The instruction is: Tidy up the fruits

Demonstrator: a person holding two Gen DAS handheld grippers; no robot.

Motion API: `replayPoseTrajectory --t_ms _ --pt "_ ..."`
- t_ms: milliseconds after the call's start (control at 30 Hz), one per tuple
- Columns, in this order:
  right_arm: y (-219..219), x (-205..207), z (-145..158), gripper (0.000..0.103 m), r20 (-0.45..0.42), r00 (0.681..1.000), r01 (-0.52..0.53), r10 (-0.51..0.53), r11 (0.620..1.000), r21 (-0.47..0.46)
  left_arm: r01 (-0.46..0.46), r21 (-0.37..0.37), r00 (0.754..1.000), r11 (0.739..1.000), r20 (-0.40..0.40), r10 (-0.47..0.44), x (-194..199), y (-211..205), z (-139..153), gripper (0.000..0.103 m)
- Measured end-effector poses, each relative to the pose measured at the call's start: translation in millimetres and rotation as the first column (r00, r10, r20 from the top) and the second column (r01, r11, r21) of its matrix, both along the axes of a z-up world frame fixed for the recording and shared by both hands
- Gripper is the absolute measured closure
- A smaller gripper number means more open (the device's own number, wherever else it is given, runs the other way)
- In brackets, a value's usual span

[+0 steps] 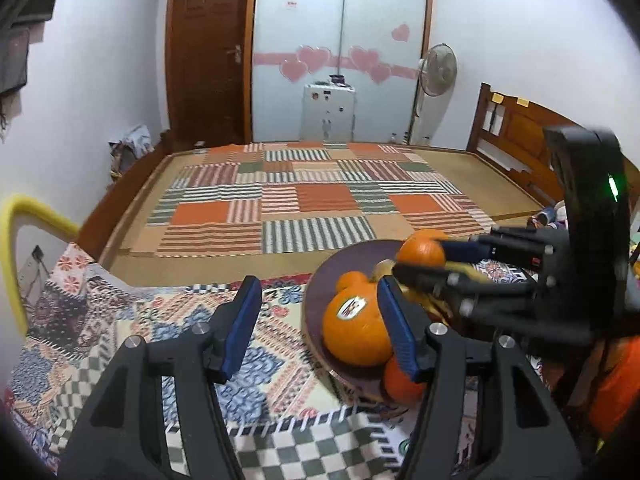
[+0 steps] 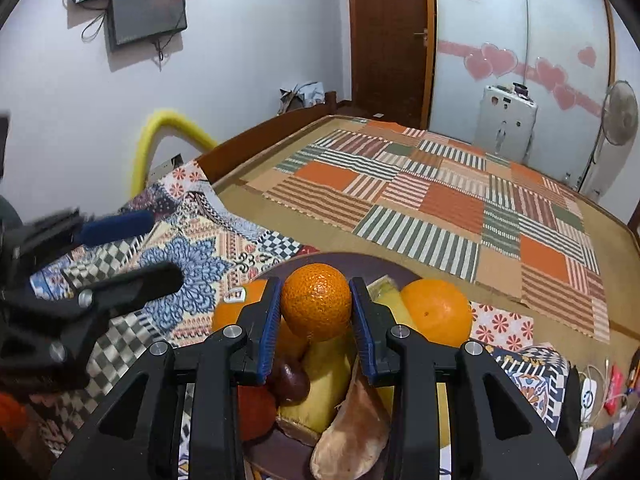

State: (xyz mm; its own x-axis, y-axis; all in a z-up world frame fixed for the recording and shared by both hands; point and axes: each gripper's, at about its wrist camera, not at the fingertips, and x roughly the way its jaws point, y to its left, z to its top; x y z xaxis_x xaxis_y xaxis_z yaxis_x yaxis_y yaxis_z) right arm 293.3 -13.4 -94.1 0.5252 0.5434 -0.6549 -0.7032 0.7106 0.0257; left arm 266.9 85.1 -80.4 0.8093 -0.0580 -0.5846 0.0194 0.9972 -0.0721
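A patchwork-covered bed fills the middle of the frame. Lower down, on the patterned bench, a dark plate holds fruit (bananas too). The right gripper pinches a small orange above it; the left gripper, lower left, has its fingers spread, empty.

Orange tangerine between blue-padded black tool, dark purple plate, patchwork floral-and-checkered cloth
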Motion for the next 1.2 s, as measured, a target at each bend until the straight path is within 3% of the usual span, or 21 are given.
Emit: replayPoseTrajectory --t_ms 233,400,600,767,967,1200 --pt "-0.9 -8.2 -5.8 0.069 0.007 1.0 -0.018 0.019 0.999 -0.03 0.048 0.0 0.999 0.999 -0.019 -0.048 17.1 -14.6 -0.6 0.043" --pt "-9.9 -9.0 -2.9 0.068 -0.006 1.0 -0.011 0.011 1.0 -0.006 0.027 -0.006 0.999 1.0 -0.03 -0.027 21.5 -13.5 -5.7 0.043" --pt "-25.4 -22.8 12.4 0.063 0.046 0.999 0.024 -0.025 1.0 0.02 -0.002 -0.019 1.0 1.0 0.004 0.002 9.2 -6.2 3.2 0.043" --pt "-47.5 -47.3 40.7 0.063 0.113 0.99 0.08 -0.088 0.994 0.072 -0.016 -0.011 0.998 1.0 0.063 0.016 -18.6 -10.5 23.4 0.043" --pt "-74.6 -107.8 91.1 0.062 0.231 0.96 0.119 -0.159 0.977 0.179 -0.014 -0.012 0.984 1.0 0.179 0.016 -74.8 -23.3 62.0 0.043" --pt "-104.0 -180.7 131.6 0.062 0.313 0.921 0.137 -0.231 0.945 0.295 -0.026 -0.001 0.942 1.0 0.336 0.025 -163.7 -45.8 111.5 0.043"
